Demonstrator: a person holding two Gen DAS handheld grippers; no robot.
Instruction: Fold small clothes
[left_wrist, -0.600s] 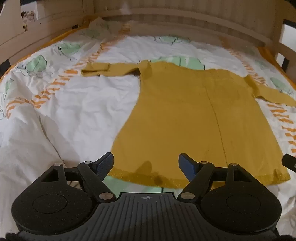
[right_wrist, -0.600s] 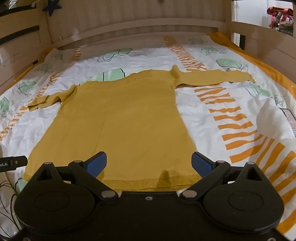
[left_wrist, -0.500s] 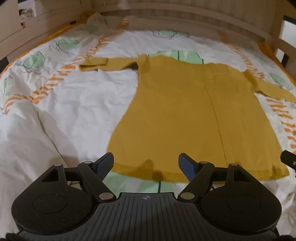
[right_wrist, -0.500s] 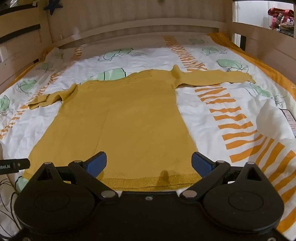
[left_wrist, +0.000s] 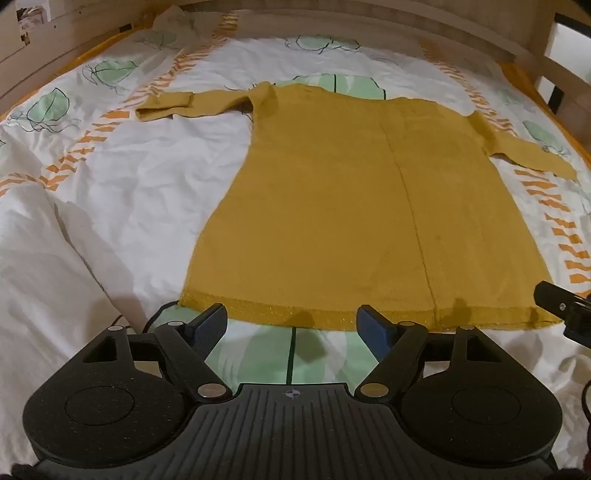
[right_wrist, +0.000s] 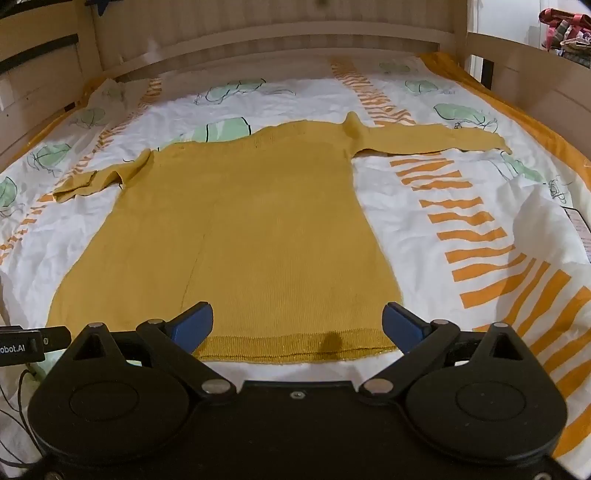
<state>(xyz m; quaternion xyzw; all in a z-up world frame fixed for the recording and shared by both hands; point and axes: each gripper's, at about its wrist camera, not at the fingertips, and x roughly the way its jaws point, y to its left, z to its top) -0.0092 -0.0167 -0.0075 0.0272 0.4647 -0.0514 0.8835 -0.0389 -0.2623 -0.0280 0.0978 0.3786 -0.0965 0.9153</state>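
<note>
A mustard yellow knit sweater (left_wrist: 362, 206) lies flat on the bed with both sleeves spread out and the hem nearest me. It also shows in the right wrist view (right_wrist: 251, 236). My left gripper (left_wrist: 293, 325) is open and empty, just short of the hem's left half. My right gripper (right_wrist: 297, 323) is open and empty, its blue pads over the hem's right half. The left sleeve's cuff (left_wrist: 162, 107) is folded back on itself.
The bed has a white duvet (left_wrist: 110, 192) with orange stripes and green leaf prints, rumpled at the near left. Wooden bed rails (right_wrist: 258, 33) run along the far end and both sides. The other gripper's tip (left_wrist: 557, 299) shows at the right edge.
Both grippers have pulled back a little toward me and risen. The left one's pads, which were over the hem, now sit short of it. The sweater has not moved.
</note>
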